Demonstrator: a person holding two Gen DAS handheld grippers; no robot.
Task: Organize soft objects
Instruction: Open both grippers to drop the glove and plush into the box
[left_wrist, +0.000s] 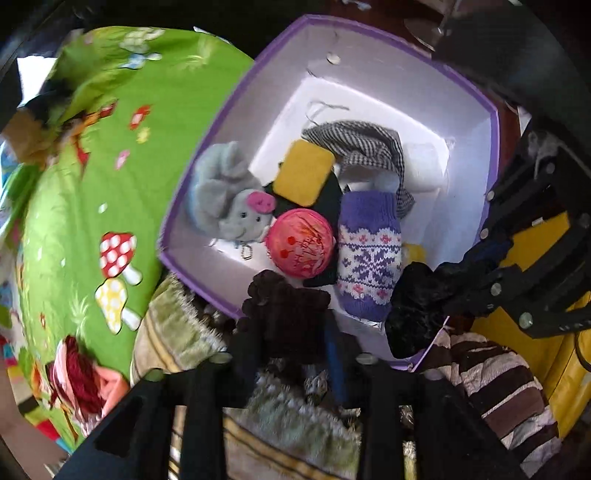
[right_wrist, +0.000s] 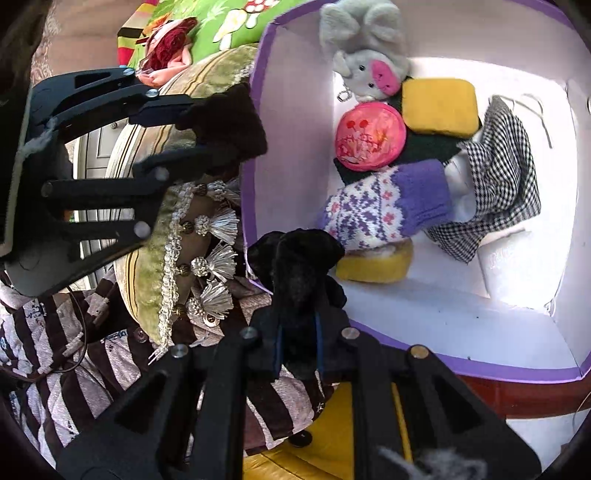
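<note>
Two fuzzy pieces are in my grips at the rim of the purple-edged white box (left_wrist: 373, 40): my left gripper (left_wrist: 291, 354) clamps a dark brown plush scrunchie (left_wrist: 288, 314), my right gripper (right_wrist: 299, 347) pinches a black velvet one (right_wrist: 303, 266). Inside the box lie a grey plush mouse (right_wrist: 369, 62), a pink round cushion (right_wrist: 369, 136), a yellow sponge (right_wrist: 439, 107), a purple knitted mitten (right_wrist: 388, 206) and a checked cloth (right_wrist: 502, 173). A green tasselled pillow (right_wrist: 173, 221) presses against the box wall, on brown-striped bedding (right_wrist: 74, 369).
</note>
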